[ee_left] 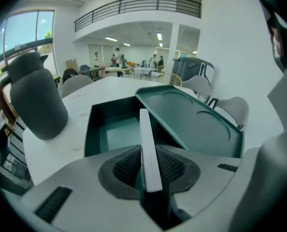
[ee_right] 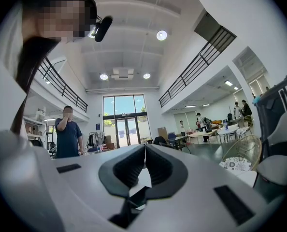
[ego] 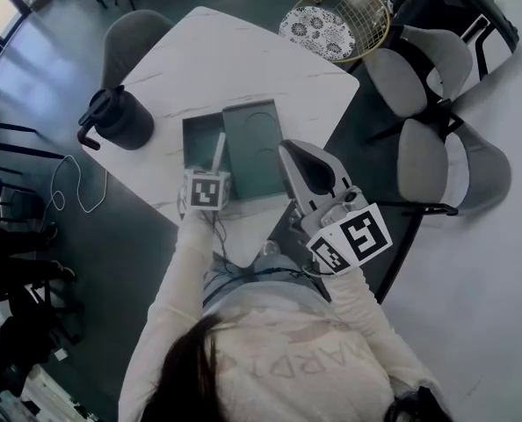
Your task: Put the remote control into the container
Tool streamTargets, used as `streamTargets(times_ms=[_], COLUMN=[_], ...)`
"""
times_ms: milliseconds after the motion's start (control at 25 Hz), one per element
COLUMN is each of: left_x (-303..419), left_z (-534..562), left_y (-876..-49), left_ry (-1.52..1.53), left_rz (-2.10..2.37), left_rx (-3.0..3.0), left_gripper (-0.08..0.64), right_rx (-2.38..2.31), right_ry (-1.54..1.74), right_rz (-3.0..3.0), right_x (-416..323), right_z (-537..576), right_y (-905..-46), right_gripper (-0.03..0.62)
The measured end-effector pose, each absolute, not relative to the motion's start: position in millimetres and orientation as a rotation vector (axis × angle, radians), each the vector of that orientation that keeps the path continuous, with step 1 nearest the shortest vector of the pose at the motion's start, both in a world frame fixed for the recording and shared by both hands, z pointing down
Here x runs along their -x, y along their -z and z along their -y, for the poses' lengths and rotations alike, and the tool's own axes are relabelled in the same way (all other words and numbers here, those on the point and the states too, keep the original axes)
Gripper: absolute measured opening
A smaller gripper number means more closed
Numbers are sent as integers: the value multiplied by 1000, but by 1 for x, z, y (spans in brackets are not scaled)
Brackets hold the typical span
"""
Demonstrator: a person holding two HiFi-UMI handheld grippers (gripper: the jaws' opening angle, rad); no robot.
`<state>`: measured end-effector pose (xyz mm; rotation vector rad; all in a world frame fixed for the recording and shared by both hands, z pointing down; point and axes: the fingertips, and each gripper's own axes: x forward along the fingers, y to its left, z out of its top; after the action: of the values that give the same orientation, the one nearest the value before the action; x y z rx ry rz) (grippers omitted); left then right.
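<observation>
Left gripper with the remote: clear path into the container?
Probably yes. The left gripper, shut on the remote control, hovers just before the open container; its lid sits aside at the right, nothing between.

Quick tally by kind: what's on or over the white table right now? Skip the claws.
jug: 1
container, lid open: 1
remote control, gripped in the left claw: 1
Total: 3

Left hand-held gripper point(ee_left: 148, 151) clamped, right one point(ee_right: 144, 151) closed
</observation>
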<state>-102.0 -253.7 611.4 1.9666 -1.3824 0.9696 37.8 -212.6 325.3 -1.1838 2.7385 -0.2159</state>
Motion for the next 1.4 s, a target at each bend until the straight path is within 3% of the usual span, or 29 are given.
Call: streamTargets(times_ms=[240,840,1400], left_x=[103,108,108], left_z=[258,273,274], left_y=[-603,-604,-617], left_ry=[-647,-194,-183], left_rz=[1306,1150,1080], left_rx=[-1919,-1645,-1549], left_gripper=[89,86,86], right_rx=[1179,1188,1197], right_ry=[215,205,199], right_rz=[-2738,-2739,-2749], right_x=[-36,-34,-30], right_z=[213,215,218], right_y=[-327,-324,-324], right_gripper=[17,17,17])
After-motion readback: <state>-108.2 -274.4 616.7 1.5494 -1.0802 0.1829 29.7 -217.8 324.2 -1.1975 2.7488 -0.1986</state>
